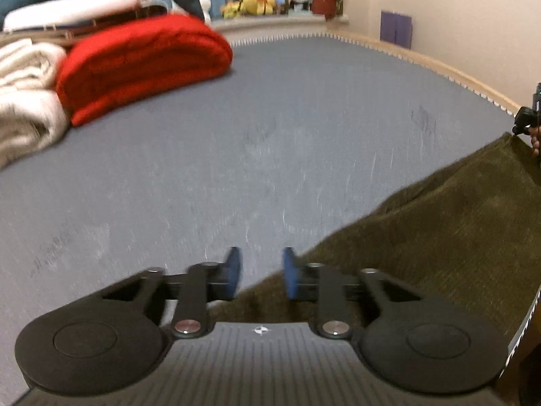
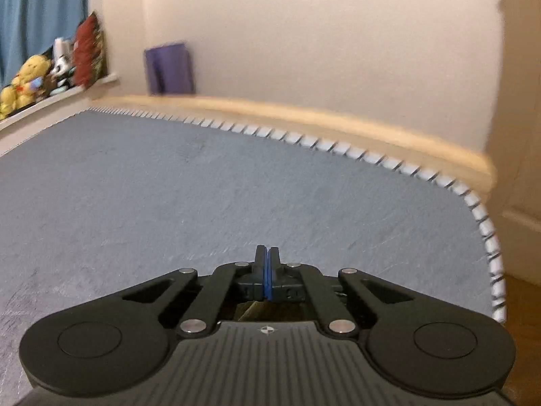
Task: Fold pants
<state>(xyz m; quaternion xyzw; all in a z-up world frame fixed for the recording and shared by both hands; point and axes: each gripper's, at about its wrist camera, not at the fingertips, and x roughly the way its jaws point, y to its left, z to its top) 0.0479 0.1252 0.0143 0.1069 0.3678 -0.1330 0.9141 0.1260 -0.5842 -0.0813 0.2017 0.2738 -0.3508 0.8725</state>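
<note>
Probably a bedroom: mattress (image 1: 236, 135), plush toys (image 1: 260, 0).

The pants (image 1: 439, 237) run off the right and bottom edges of the left view, so their full shape is lost. Their far corner meets the right gripper (image 1: 525, 120), itself cut by the frame. The toys (image 1: 260, 0) on the far ledge are too blurred to identify, as is a purple thing (image 2: 169, 67) by the wall.

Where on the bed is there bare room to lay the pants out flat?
The grey mattress is bare from the red blanket across to the wooden rail, and ahead of the right gripper. Crowded at far left: red blanket and cream blanket. The olive pants cover the near right corner.
</note>
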